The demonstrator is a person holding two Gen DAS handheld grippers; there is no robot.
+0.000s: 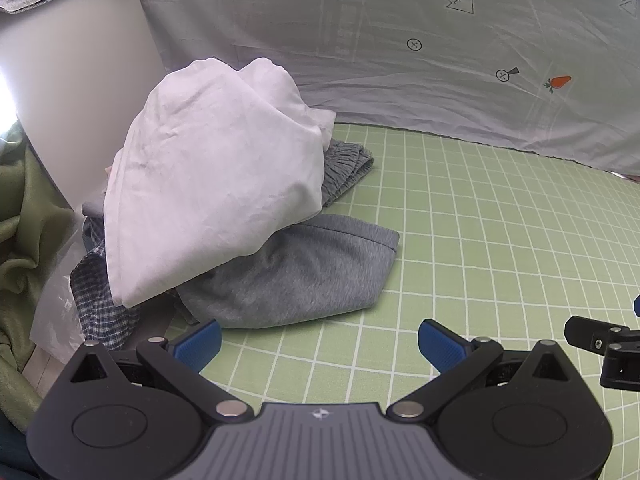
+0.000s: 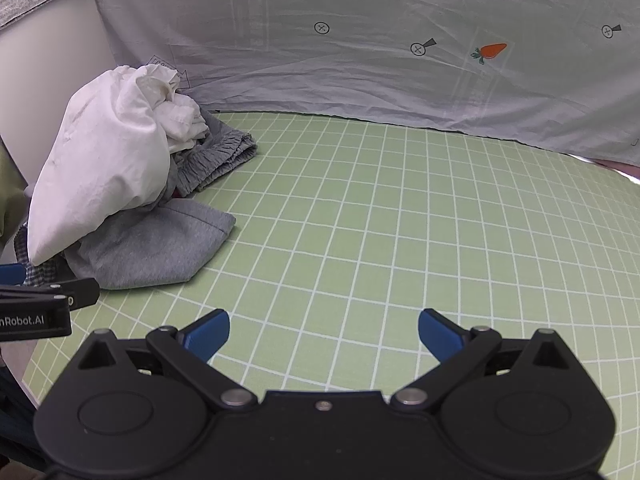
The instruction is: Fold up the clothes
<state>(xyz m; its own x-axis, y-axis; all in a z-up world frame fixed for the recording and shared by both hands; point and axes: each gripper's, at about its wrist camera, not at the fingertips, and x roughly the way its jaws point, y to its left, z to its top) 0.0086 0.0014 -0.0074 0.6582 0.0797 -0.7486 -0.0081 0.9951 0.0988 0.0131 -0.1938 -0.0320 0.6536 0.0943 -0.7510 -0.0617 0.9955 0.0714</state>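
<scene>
A heap of clothes lies at the left of the green grid mat [image 1: 500,240]. A crumpled white garment [image 1: 208,172] sits on top, over a grey garment [image 1: 296,276], a grey ruched piece [image 1: 348,168] and a blue checked cloth [image 1: 96,304]. My left gripper [image 1: 319,342] is open and empty, just in front of the grey garment. In the right wrist view the same heap shows at the left, with the white garment [image 2: 104,168] and the grey garment [image 2: 152,248]. My right gripper [image 2: 324,334] is open and empty over the bare mat [image 2: 400,220].
A pale sheet printed with carrots and arrows [image 1: 400,60] hangs behind the mat. A white wall [image 1: 72,80] and green fabric [image 1: 24,220] lie to the left. The right gripper's edge shows in the left wrist view [image 1: 604,348]; the left gripper shows in the right wrist view [image 2: 44,304].
</scene>
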